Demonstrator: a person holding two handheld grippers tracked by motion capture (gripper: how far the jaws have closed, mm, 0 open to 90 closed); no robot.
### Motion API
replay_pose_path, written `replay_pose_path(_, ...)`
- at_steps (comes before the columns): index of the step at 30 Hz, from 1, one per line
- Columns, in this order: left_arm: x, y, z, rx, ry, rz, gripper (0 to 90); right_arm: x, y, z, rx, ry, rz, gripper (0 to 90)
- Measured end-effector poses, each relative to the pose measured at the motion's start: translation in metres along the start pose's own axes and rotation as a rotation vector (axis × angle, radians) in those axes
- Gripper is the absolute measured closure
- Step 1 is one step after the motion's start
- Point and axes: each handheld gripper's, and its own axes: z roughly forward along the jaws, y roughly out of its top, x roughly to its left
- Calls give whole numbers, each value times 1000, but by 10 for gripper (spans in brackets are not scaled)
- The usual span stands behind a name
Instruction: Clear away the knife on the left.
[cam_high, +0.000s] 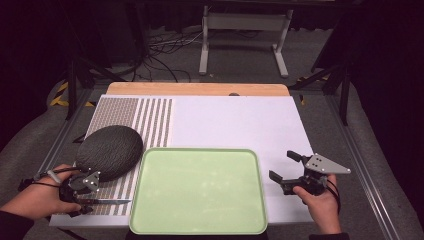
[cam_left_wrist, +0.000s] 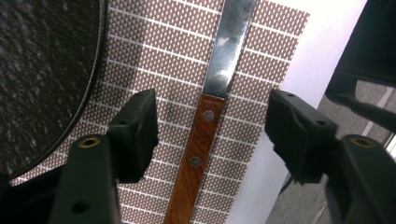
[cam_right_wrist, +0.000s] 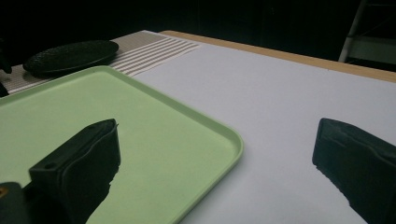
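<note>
The white desk (cam_high: 235, 120) carries a green tray (cam_high: 200, 192) at its near edge, with a dark round plate (cam_high: 109, 151) on the striped mat (cam_high: 150, 117) beside it. A wooden-handled knife (cam_left_wrist: 198, 149) lies flat on the mat between the spread fingers of my left gripper (cam_left_wrist: 210, 135), untouched by either. My right gripper (cam_high: 286, 167) hovers beside the tray's right edge, fingers spread and holding nothing.
</note>
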Motion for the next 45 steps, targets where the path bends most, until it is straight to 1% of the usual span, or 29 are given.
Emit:
replay_pose_path(1,0,1,1,7,1,11,409,0,0,0,1,0,-1,19)
replay_pose_path(2,0,2,1,6,-1,13,421,0,0,0,2,1,-1,19)
replay_pose_path(3,0,3,2,8,-4,26,439,0,0,0,2,1,-1,19)
replay_pose_path(4,0,3,2,8,-4,26,476,0,0,0,2,1,-1,19)
replay_pose_path(5,1,3,2,14,-5,35,476,0,0,0,4,3,-4,19)
replay_pose_path(7,1,4,2,31,-5,52,535,0,0,0,5,6,0,19)
replay_pose_path(10,2,4,4,55,-6,85,651,1,0,0,2,10,2,20)
replay_pose_path(13,2,4,5,76,-11,111,713,1,0,0,0,11,4,20)
replay_pose_path(15,3,5,6,94,0,129,741,1,0,0,0,12,5,20)
replay_pose_path(17,2,5,6,100,2,141,754,1,0,0,-1,14,4,20)
replay_pose_path(19,2,7,7,110,12,173,763,1,0,0,-1,16,5,20)
replay_pose_path(22,2,7,6,113,8,184,769,1,0,0,-2,19,7,20)
replay_pose_path(25,2,7,6,115,5,187,777,1,0,0,-2,21,6,20)
replay_pose_path(27,1,6,5,110,13,189,777,1,0,-1,-2,22,6,20)
replay_pose_path(28,1,6,4,95,12,180,778,1,0,-1,-4,20,8,20)
replay_pose_path(30,1,5,1,84,14,175,778,1,0,-1,-4,19,8,20)
replay_pose_path(32,1,4,-5,66,15,159,778,1,0,-1,-5,18,8,20)
replay_pose_path(34,1,3,-10,46,9,143,778,1,1,-1,-9,18,6,20)
replay_pose_path(35,2,2,-16,24,4,125,778,1,1,-1,-10,18,7,20)
replay_pose_path(36,2,2,-16,24,4,125,778,1,1,-1,-10,18,7,20)
replay_pose_path(38,2,2,-20,12,5,104,778,1,1,-1,-11,17,8,20)
replay_pose_path(39,2,2,-25,-1,0,80,778,1,1,-2,-11,17,8,20)
replay_pose_path(40,2,2,-25,-1,0,80,778,1,1,-2,-11,17,8,20)
replay_pose_path(41,2,2,-28,-18,-1,53,778,1,1,-2,-10,16,8,20)
replay_pose_path(42,3,2,-30,-30,-1,41,779,1,1,-2,-9,15,9,20)
replay_pose_path(43,3,3,-34,-48,1,11,779,1,1,-2,-9,14,9,20)
replay_pose_path(44,3,3,-34,-48,1,11,779,1,1,-2,-9,14,9,20)
replay_pose_path(45,2,4,-38,-65,-6,-9,779,1,1,-2,-10,14,9,20)
